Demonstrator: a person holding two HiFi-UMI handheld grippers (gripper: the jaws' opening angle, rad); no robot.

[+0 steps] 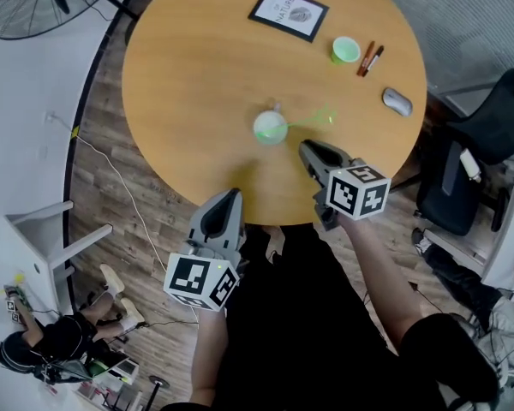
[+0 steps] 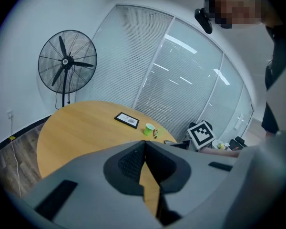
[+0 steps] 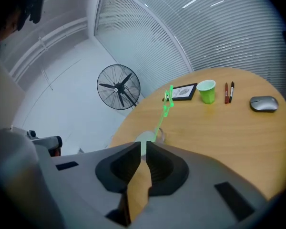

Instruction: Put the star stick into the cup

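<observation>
A pale cup [image 1: 271, 128] stands near the middle of the round wooden table [image 1: 197, 75]. The green star stick [image 1: 313, 120] rests in it, leaning out to the right. In the right gripper view the stick [image 3: 167, 104] rises from the cup [image 3: 145, 137] just beyond my jaws. My right gripper [image 1: 307, 148] sits over the table's near edge, a short way from the cup, jaws together but for a thin slit, holding nothing. My left gripper [image 1: 231, 193] hangs at the near edge, shut and empty.
A green cup [image 1: 345, 50], two markers [image 1: 370, 59], a computer mouse [image 1: 397, 101] and a framed picture [image 1: 288, 12] lie on the table's far side. A floor fan [image 1: 26, 2] stands at the far left, and an office chair [image 1: 463, 169] to the right.
</observation>
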